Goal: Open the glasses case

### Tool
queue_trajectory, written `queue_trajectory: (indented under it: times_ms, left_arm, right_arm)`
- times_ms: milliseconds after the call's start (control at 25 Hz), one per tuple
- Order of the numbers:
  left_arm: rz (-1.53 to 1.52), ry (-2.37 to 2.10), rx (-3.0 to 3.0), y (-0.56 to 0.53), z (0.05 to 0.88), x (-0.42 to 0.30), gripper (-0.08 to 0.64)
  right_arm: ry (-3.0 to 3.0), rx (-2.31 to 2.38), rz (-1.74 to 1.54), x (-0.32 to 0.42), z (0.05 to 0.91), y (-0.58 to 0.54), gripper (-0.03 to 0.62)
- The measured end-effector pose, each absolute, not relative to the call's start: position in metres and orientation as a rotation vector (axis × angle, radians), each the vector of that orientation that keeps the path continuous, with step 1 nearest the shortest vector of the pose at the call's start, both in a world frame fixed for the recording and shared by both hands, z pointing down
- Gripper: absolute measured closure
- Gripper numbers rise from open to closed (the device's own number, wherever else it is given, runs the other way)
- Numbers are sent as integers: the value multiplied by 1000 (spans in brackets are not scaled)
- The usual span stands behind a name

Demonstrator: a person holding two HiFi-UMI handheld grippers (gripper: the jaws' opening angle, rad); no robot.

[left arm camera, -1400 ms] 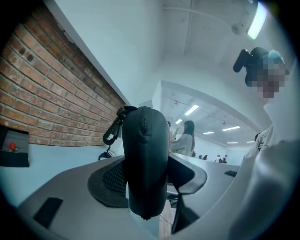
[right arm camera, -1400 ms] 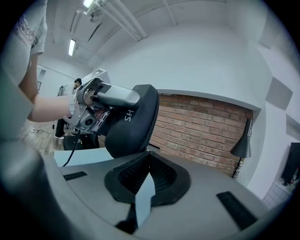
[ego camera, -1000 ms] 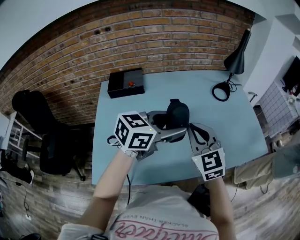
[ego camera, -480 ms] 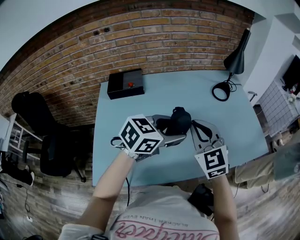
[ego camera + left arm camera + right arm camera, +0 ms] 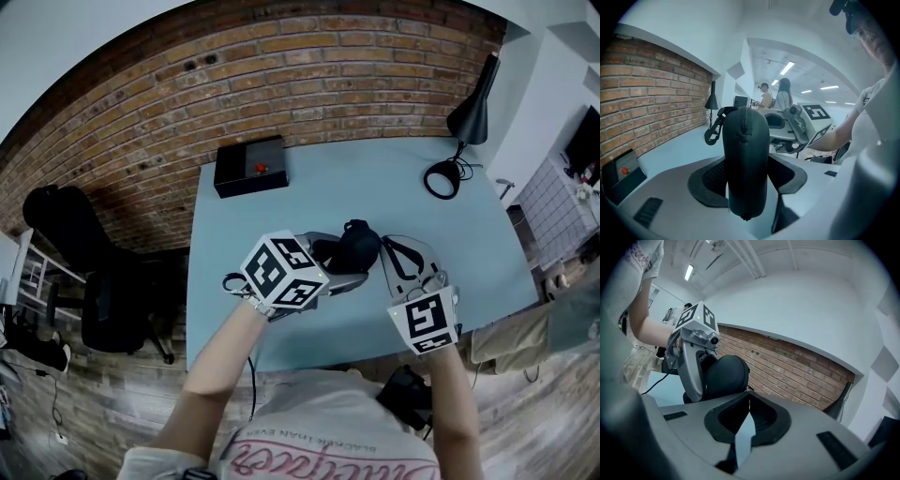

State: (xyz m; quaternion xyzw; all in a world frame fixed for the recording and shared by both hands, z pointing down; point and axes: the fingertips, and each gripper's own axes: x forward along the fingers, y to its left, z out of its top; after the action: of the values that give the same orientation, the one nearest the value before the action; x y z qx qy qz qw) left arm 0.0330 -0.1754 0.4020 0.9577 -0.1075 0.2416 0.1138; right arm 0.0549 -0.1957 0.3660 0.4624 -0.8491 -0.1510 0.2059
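Head view looks down; both gripper views closely share the case (image 5: 745,164).

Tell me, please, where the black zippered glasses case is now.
Mid-frame in the head view, the black zippered glasses case is clamped in the left tongs over the pale blue table.

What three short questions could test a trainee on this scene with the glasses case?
1. True or false: the left hand-held gripper grips the glasses case between its jaws.
2. Where on the table does the black lamp stand? A. near left corner B. far right corner C. centre
3. Fill in: the right hand-held gripper has its jaws ____ (open or shut).
Key: 1 true; 2 B; 3 shut.
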Motion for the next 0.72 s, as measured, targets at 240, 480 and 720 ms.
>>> queue_trajectory:
  times_ms: [240,480,720]
  left_arm:
    - [772,-321,2800,-174,410,31,305]
    - [968,-341,2827,-173,422,30,305]
    - [1132,-533,3014,-186,415,29,300]
  right_arm:
    - [-2283,1237,-531,52,366,-195,574]
    - [-2234,1185,-627,49,368,-191,574]
    - [-2159,1187,-696,53,370,-192,575]
